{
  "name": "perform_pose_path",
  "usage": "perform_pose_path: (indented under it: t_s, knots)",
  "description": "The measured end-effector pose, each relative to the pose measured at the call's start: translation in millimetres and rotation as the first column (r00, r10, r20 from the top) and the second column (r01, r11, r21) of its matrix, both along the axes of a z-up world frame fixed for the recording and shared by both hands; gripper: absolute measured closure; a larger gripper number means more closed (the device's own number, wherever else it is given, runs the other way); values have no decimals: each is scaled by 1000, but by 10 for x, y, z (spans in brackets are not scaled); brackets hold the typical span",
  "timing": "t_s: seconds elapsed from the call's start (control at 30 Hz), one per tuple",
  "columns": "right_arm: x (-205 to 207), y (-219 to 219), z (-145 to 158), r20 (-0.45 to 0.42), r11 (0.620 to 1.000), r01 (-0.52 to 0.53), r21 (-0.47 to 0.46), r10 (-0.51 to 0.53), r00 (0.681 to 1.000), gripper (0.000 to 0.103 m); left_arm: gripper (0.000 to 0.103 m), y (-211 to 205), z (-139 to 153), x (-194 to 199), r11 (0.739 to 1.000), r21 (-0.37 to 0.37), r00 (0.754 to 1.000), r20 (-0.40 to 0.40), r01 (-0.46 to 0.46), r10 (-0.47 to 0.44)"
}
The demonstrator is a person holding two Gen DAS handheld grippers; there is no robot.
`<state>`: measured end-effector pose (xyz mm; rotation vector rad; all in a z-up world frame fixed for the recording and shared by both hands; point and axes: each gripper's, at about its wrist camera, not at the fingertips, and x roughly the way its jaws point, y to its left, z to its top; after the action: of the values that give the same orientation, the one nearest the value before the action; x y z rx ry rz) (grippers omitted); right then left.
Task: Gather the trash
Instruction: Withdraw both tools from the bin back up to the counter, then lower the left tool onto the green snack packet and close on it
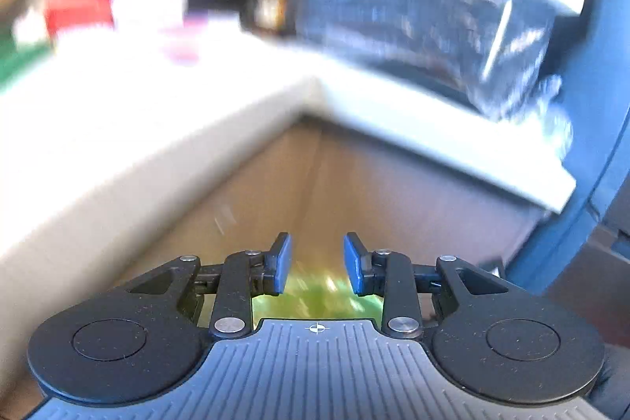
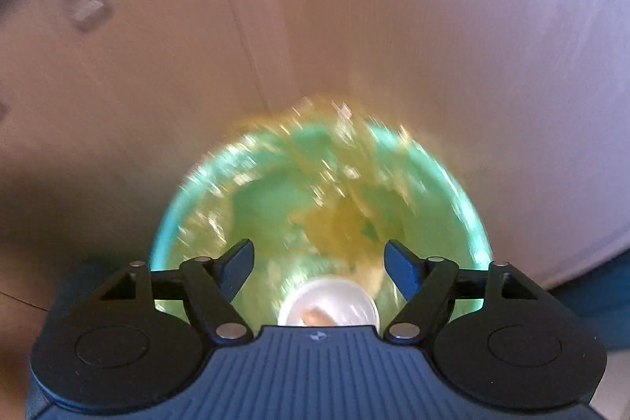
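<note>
Inside the cardboard box (image 2: 354,26), green bottle (image 2: 319,199) lies beneath my right gripper (image 2: 319,262), jaws wide, empty. Left gripper (image 1: 317,262) narrow, empty too — I'd lift straight out, avoiding the walls.

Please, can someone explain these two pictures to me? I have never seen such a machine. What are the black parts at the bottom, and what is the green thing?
No robot: a person holds a two-finger tool in each hand, with a camera looking along the fingers. The left tool is open and empty, above a cardboard box with blurred clutter behind. The right tool is open too, with a green plastic bottle seen mouth-first, its white neck between the spread fingers. The blur hides whether they touch it. The bottle looks like the trash to collect.
</note>
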<state>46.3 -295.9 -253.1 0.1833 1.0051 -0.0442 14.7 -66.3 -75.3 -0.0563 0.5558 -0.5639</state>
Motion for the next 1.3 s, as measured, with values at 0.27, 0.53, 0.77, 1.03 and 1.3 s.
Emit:
perform_pose_path:
  t_s: [0.27, 0.53, 0.77, 1.03, 1.3]
  knots:
    - [-94, -156, 757, 217, 996, 68, 53, -77, 973, 14, 70, 669, 1068, 189, 961, 77, 955, 153, -266, 252]
    - [-162, -159, 1945, 474, 997, 68, -46, -38, 880, 9, 70, 1686, 1655, 661, 887, 24, 887, 42, -461, 460]
    - [-152, 12, 2482, 603, 996, 35, -84, 23, 797, 9, 70, 2236, 1839, 1238, 820, 40, 821, 20, -571, 571]
    - [-93, 297, 2470, 536, 986, -50, -160, 130, 834, 9, 70, 2062, 1292, 2181, 793, 213, 810, -13, -571, 587]
    - [-198, 275, 2190, 480, 980, -57, -190, 143, 866, 9, 69, 2081, 786, 2712, 738, 290, 759, -57, -609, 648]
